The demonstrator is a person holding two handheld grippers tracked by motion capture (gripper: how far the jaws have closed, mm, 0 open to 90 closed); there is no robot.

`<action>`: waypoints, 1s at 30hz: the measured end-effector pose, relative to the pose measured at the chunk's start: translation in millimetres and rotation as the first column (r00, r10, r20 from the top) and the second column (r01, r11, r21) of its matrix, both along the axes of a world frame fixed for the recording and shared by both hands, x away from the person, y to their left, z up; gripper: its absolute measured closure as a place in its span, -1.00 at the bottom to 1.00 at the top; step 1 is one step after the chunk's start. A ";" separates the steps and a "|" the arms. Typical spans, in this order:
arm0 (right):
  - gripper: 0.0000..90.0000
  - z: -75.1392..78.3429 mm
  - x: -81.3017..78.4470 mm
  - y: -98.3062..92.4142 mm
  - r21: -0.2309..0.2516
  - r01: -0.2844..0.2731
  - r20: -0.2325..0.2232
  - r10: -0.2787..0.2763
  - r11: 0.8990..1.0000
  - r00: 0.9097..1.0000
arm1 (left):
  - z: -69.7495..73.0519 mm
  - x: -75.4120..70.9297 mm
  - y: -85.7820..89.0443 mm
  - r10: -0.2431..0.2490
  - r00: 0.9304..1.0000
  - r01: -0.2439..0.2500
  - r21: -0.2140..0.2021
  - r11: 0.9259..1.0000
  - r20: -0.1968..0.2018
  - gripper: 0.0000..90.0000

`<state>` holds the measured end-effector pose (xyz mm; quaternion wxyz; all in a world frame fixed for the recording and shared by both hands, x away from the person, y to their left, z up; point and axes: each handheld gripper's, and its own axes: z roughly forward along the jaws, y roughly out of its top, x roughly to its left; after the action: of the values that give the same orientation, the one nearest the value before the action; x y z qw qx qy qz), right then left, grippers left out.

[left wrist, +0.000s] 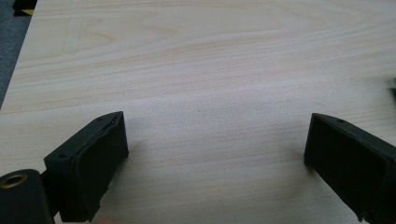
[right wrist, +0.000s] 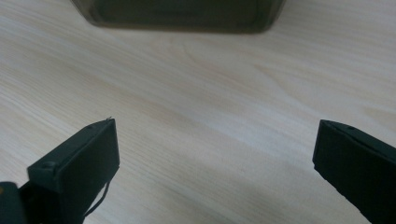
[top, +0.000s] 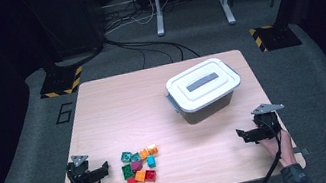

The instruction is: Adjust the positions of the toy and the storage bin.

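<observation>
Nothing moved yet: toy bricks (top: 138,166) lie clustered near the table's (top: 118,109) front edge, just right of the left gripper (top: 105,166); storage box (top: 203,88) sits lidded toward the far right. Both jaw pairs stand wide apart, empty; right gripper (top: 240,133) near the right edge, bare wood open between cluster and box

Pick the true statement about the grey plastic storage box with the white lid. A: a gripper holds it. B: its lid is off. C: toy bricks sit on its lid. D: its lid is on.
D: the white lid sits closed on the grey plastic storage box; both grippers rest apart from it.
</observation>
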<state>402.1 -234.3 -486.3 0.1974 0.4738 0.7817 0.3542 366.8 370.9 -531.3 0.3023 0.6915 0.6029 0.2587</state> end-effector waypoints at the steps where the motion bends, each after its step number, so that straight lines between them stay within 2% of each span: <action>1: -1.00 0.0 0.0 0.0 0.000 0.000 0.000 0.000 1.000 1.000 | 0.0 0.0 -0.1 0.000 1.000 0.000 0.000 1.000 0.000 -0.87; 10: -1.00 31.3 13.3 12.9 -0.010 -0.053 0.024 0.054 0.999 0.998 | 0.1 -0.1 0.3 -0.001 1.000 0.001 -0.003 1.000 0.001 -0.86; 15: -1.00 43.4 18.6 17.4 0.006 -0.064 0.040 0.064 0.998 0.997 | 0.2 -0.3 0.3 -0.001 1.000 0.001 -0.001 1.000 0.000 -0.86; 19: -1.00 56.5 28.2 23.5 -0.005 -0.077 0.040 0.077 0.997 0.996 | 0.2 -0.3 0.3 -0.001 1.000 0.001 -0.002 1.000 0.000 -0.85; 24: -1.00 67.9 40.7 26.6 -0.030 -0.068 0.067 0.070 0.997 0.995 | 0.1 -0.1 0.4 -0.004 1.000 0.004 -0.002 1.000 0.001 -0.85; 25: -1.00 67.9 40.7 26.6 -0.030 -0.068 0.067 0.070 0.997 0.995 | 0.1 -0.1 0.4 -0.004 1.000 0.004 -0.002 1.000 0.001 -0.85; 30: -1.00 80.6 60.5 27.4 -0.025 -0.049 0.072 0.051 0.998 0.996 | 0.2 -0.2 0.4 -0.002 1.000 0.002 -0.002 1.000 0.001 -0.85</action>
<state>462.6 -206.9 -405.7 0.2221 0.4385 0.7897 0.3670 366.6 371.3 -531.1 0.3037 0.6918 0.6022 0.2581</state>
